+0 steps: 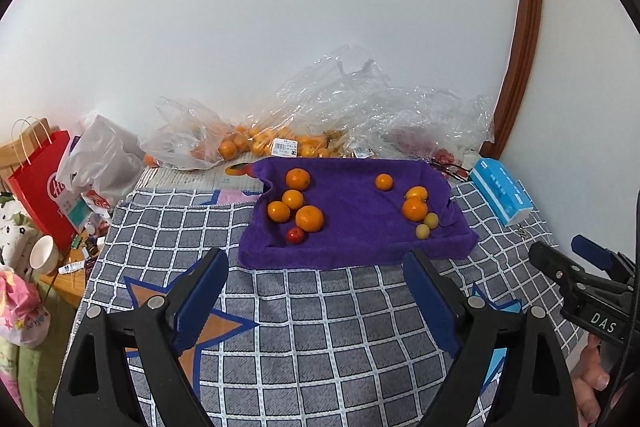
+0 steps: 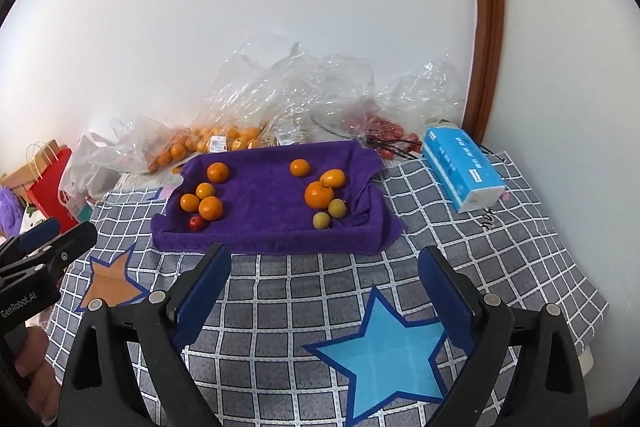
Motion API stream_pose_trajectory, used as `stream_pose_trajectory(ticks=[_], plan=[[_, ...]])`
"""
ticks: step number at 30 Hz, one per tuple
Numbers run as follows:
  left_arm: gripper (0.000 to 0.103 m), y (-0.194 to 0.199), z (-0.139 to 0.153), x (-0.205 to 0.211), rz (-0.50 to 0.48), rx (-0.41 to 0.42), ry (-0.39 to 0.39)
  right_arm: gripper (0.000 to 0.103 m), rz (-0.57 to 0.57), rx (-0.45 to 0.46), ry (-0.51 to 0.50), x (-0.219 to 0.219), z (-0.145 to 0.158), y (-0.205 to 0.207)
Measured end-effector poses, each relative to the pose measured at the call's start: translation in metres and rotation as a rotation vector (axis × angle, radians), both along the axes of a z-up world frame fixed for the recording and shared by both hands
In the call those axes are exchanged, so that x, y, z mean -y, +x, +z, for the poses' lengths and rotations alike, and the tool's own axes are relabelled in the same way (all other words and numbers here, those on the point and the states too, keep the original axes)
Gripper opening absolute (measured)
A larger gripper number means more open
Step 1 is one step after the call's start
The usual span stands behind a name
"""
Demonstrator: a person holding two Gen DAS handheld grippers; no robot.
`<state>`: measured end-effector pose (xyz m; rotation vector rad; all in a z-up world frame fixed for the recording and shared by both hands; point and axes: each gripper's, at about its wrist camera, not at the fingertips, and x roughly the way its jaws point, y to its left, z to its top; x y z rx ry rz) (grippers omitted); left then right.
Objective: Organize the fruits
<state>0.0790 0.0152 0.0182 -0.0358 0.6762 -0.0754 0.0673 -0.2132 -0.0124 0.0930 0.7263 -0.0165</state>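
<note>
A purple towel-lined tray (image 1: 352, 251) (image 2: 264, 241) lies on the checked cloth and holds fruit. On its left are several oranges (image 1: 309, 218) (image 2: 210, 207) and a small red fruit (image 1: 295, 235) (image 2: 196, 223). On its right are oranges (image 1: 415, 209) (image 2: 319, 195) and two small yellow-green fruits (image 1: 422, 231) (image 2: 321, 220). One orange (image 1: 384, 182) (image 2: 299, 167) sits alone at the back. My left gripper (image 1: 316, 267) is open and empty in front of the tray. My right gripper (image 2: 325, 263) is open and empty, also short of the tray.
Clear plastic bags with oranges (image 1: 240, 143) (image 2: 224, 139) and red fruit (image 2: 384, 131) lie against the wall behind the tray. A blue tissue pack (image 1: 502, 189) (image 2: 462, 169) lies right. A red paper bag (image 1: 44, 187) and a white cup (image 1: 43, 254) stand left.
</note>
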Motion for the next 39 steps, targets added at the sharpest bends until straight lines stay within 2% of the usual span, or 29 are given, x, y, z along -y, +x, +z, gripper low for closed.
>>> stream_pose_trajectory(ticks=[39], plan=[[0.089, -0.006, 0.002, 0.006, -0.011, 0.002, 0.004, 0.094, -0.005, 0.035, -0.016, 0.003, 0.009, -0.012]])
